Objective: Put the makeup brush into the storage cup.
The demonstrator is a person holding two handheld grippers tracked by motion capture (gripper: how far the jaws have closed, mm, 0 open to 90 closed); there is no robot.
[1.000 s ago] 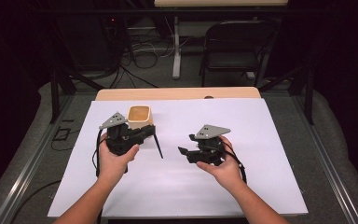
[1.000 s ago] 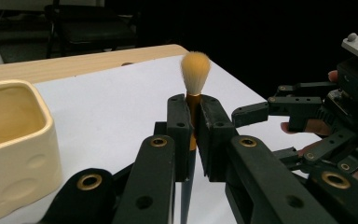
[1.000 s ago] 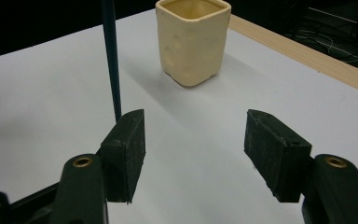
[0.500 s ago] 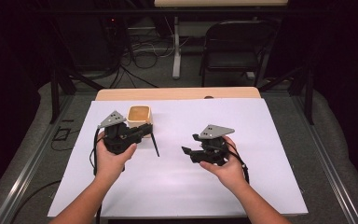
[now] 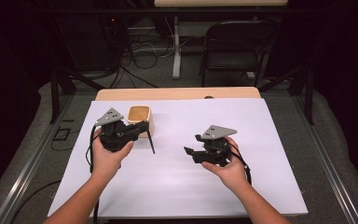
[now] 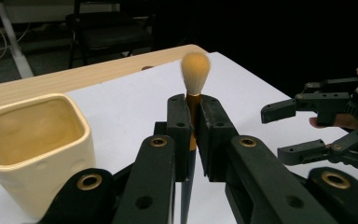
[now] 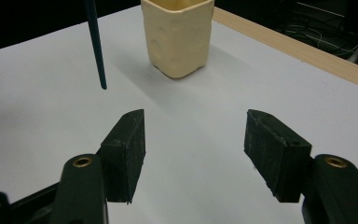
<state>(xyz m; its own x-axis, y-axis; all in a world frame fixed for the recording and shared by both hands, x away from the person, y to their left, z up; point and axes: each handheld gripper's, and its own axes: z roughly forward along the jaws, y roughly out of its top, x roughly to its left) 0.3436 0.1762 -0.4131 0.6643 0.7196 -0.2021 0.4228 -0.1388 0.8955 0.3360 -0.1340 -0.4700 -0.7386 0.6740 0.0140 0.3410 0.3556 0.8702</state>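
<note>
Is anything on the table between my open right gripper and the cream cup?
Nothing lies there: the right gripper view shows bare white table from the right gripper to the cream cup.

- Brush point(image 6: 195, 88): in the left gripper view the middle of the handle is hidden between the pads; lower end cut by the bottom edge.
- Right gripper view: brush handle cut by the top edge, bristles out of frame.
- Cup point(image 7: 177, 35): rim cut by the top edge in the right gripper view; in the left gripper view the base is hidden behind a jaw arm.
- High view: brush bristles hidden behind the left gripper point(image 5: 140, 128).
- Right gripper point(image 6: 303, 126): cut by the right edge in the left gripper view.
</note>
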